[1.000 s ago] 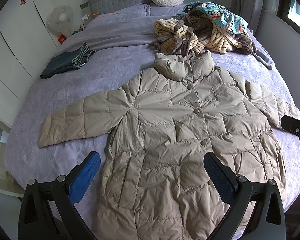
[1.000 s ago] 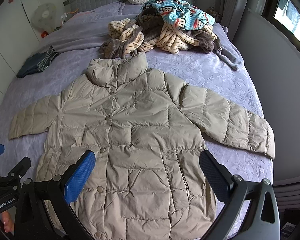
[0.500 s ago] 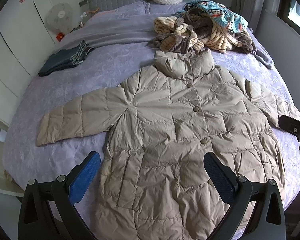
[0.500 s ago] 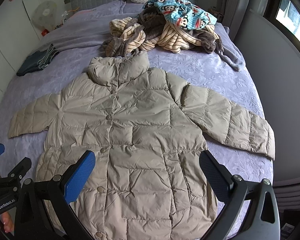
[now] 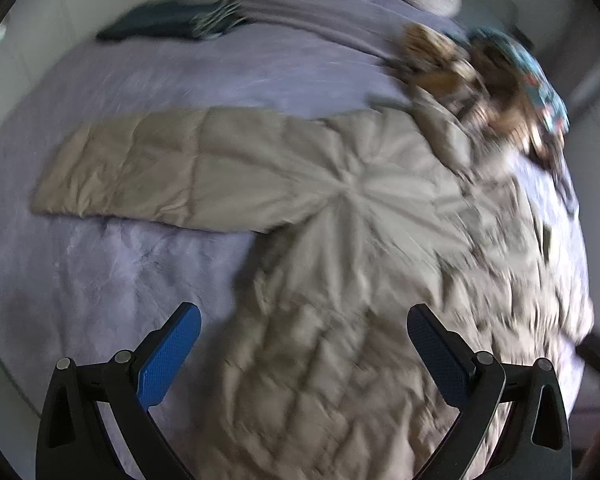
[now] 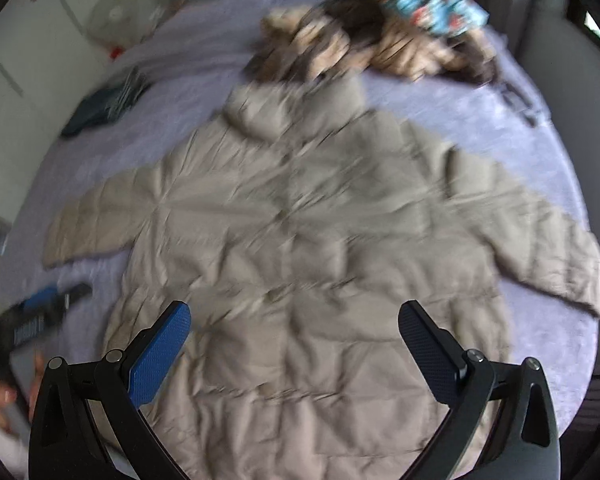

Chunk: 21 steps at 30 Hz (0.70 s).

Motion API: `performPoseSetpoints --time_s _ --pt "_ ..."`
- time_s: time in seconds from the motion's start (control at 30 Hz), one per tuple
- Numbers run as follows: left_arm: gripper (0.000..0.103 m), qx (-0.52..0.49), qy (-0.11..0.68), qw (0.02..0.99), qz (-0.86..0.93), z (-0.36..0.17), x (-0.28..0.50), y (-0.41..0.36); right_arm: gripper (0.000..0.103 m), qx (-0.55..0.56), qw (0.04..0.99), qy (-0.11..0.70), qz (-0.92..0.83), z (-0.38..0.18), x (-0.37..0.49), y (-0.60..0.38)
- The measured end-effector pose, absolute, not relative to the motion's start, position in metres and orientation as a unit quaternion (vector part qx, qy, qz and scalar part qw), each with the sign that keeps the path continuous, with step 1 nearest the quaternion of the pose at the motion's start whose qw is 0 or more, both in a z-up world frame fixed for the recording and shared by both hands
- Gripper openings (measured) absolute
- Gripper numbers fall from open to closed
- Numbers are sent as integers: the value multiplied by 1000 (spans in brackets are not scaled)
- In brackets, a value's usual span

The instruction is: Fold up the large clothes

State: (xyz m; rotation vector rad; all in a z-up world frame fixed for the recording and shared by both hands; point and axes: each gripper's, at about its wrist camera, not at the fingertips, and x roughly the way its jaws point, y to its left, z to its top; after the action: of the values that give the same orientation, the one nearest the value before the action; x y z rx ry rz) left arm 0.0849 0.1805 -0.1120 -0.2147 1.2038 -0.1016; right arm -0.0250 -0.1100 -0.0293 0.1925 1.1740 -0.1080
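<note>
Beige coat (image 6: pixel 300 248) flat on lilac bed (image 5: pixel 100 280); clothes pile (image 6: pixel 380 36) behind.

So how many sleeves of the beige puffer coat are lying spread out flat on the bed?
2. One sleeve stretches out to the coat's left side, the other sleeve to its right, both flat on the bed.
</note>
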Motion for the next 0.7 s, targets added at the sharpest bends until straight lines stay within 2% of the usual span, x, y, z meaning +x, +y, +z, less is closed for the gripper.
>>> performPoseSetpoints --time_s 0.33,0.57,0.6,0.63,0.67,0.7 --pt "103 -315 535 783 -32 -209 159 310 103 48 793 607 -23 -104 11 -39" --pt "101 -367 483 794 25 -225 202 374 103 61 802 593 -17 -124 44 -17" --pt "96 -366 477 798 38 -226 209 383 103 65 805 590 -16 -124 51 -15" --pt "77 -368 476 798 46 -228 215 389 103 69 809 584 -11 -123 59 -13" --pt "46 -373 481 792 51 -233 222 396 103 72 813 578 -6 -122 67 -10" --pt "27 -385 487 783 45 -240 229 403 103 74 818 571 1 -121 76 -6"
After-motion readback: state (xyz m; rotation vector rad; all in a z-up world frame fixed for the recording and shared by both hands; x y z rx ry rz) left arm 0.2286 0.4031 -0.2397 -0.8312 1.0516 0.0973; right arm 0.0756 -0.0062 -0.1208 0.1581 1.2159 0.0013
